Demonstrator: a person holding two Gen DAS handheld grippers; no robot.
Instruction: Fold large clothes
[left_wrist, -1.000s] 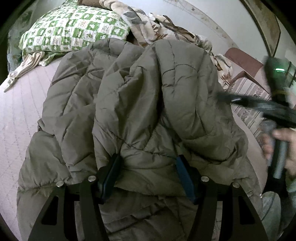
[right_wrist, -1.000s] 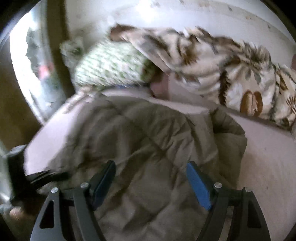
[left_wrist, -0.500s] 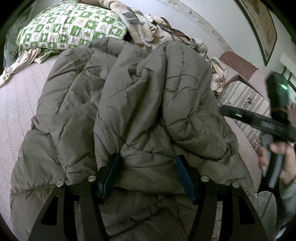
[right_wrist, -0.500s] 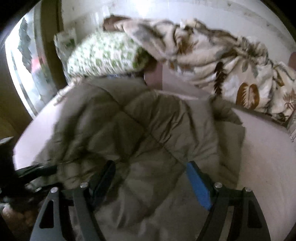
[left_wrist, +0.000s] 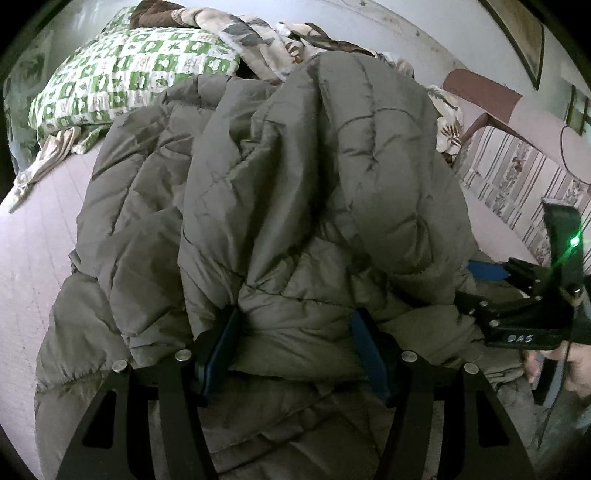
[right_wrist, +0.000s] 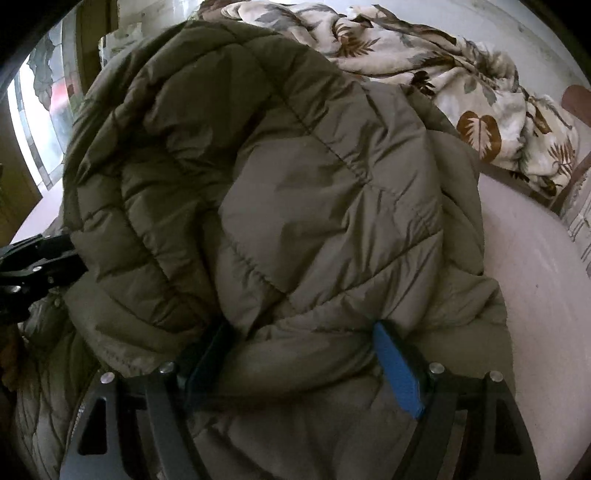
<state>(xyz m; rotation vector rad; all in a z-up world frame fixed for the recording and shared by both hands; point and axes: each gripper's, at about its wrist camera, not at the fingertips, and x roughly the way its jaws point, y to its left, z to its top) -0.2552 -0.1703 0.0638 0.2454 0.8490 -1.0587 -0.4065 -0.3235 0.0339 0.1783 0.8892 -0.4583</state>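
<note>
An olive quilted puffer jacket (left_wrist: 295, 184) lies bunched on the bed, with one thick part folded over the rest. My left gripper (left_wrist: 295, 325) is shut on a puffy fold at the jacket's near edge, and the cloth bulges between its blue pads. In the right wrist view the jacket (right_wrist: 295, 184) fills the frame. My right gripper (right_wrist: 301, 332) is low over it, jaws wide, with a fold lying between its fingers unsqueezed. The right gripper (left_wrist: 474, 286) also shows at the jacket's right edge in the left wrist view. My left gripper (right_wrist: 74, 258) shows at the far left.
A green and white checked pillow (left_wrist: 129, 74) and a crumpled leaf-print blanket (right_wrist: 461, 92) lie behind the jacket. Pink bed sheet (left_wrist: 37, 240) shows to the left and more sheet (right_wrist: 535, 277) to the right. A striped bed end (left_wrist: 517, 177) stands right, a window (right_wrist: 40, 122) left.
The right gripper has come down from above the bed onto the jacket, which now fills its view. The left gripper kept its hold and shifted slightly.
</note>
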